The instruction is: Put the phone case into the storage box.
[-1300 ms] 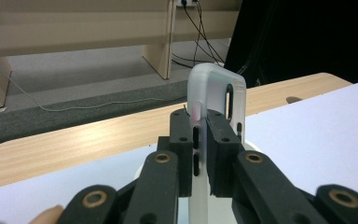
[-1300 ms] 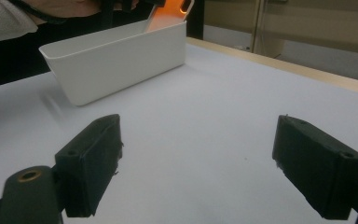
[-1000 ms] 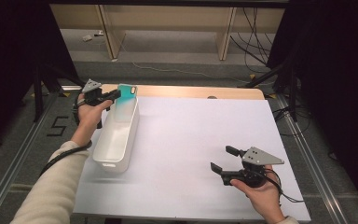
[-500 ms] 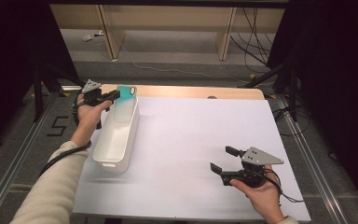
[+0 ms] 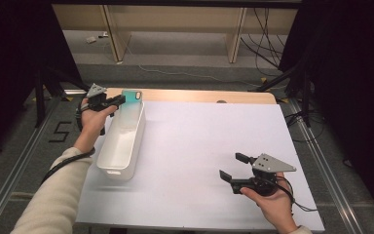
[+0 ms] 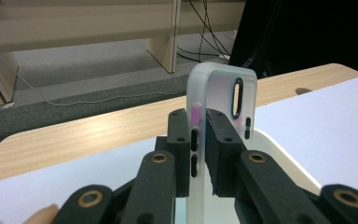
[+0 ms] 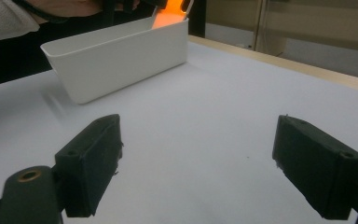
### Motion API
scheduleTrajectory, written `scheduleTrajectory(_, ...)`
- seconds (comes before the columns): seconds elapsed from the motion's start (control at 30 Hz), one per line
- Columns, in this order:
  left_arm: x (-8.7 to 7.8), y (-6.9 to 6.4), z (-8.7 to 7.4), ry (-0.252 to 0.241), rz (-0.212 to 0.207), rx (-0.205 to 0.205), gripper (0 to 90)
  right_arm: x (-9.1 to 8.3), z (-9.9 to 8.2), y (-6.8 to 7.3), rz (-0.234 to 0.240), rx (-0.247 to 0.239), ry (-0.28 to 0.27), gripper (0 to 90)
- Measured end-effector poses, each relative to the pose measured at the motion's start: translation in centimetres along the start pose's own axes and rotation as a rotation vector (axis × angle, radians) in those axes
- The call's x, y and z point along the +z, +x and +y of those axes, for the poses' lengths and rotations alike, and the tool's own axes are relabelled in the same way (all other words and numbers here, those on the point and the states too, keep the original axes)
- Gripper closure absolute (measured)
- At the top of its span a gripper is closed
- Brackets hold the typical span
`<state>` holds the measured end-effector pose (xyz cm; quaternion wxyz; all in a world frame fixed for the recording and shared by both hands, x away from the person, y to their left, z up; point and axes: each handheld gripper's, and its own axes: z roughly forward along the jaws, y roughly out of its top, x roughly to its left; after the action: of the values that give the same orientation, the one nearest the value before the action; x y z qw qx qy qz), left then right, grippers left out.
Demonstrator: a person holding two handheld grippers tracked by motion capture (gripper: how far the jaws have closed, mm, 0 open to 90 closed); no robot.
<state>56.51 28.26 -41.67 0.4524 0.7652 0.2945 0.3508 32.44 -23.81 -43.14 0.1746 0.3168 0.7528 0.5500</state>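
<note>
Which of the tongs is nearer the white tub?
Left. The left tongs hold a phone case over the white tub's far end; the right tongs sit open, well away.

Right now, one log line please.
left gripper: shut on phone case | above white bin far end | right gripper: open, nothing between

The high view looks from above the person's side, forward and down over the whole white worktop [image 5: 209, 146] toward the shelving beyond. The left gripper view rides low on the left hand-held gripper [image 6: 199, 140], very close to the translucent phone case [image 6: 223, 93], facing the far wooden edge. The right gripper view sits just above the worktop on the right hand-held gripper [image 7: 196, 163], facing across it. All three take in the white bin [image 5: 121, 141].
</note>
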Motion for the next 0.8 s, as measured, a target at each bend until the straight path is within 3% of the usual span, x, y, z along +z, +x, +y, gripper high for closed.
scheduleTrajectory(0.07, 0.04, 0.01, -0.06, 0.005, 0.001, 0.005, 79.8, 0.09, -0.02, -0.17, -0.009, -0.025, -0.012, 16.9)
scheduleTrajectory(0.13, 0.09, 0.00, -0.16, 0.019, 0.001, 0.011, 79.3, 0.06, -0.04, -0.02, 0.000, -0.004, 0.002, 16.8)
scheduleTrajectory(0.37, 0.15, -0.01, -0.25, 0.027, 0.006, 0.013, 79.9, 0.22, -0.11, -0.16, -0.007, -0.021, -0.012, 16.8)
scheduleTrajectory(0.4, 0.15, -0.03, -0.21, 0.031, 0.007, 0.014, 79.8, -0.07, -0.01, -0.11, -0.014, -0.017, 0.022, 16.8)
scheduleTrajectory(0.47, 0.13, -0.04, -0.15, 0.044, 0.010, 0.020, 79.6, -0.14, 0.01, -0.10, -0.014, -0.017, 0.031, 16.8)
scheduleTrajectory(0.7, 0.15, 0.05, -0.29, 0.068, 0.021, 0.026, 78.5, 0.22, -0.11, -0.12, -0.003, -0.020, -0.011, 16.8)
scheduleTrajectory(0.8, 0.14, -0.06, -0.26, 0.078, 0.028, 0.024, 77.6, 0.00, -0.05, -0.09, -0.003, -0.014, 0.017, 16.8)
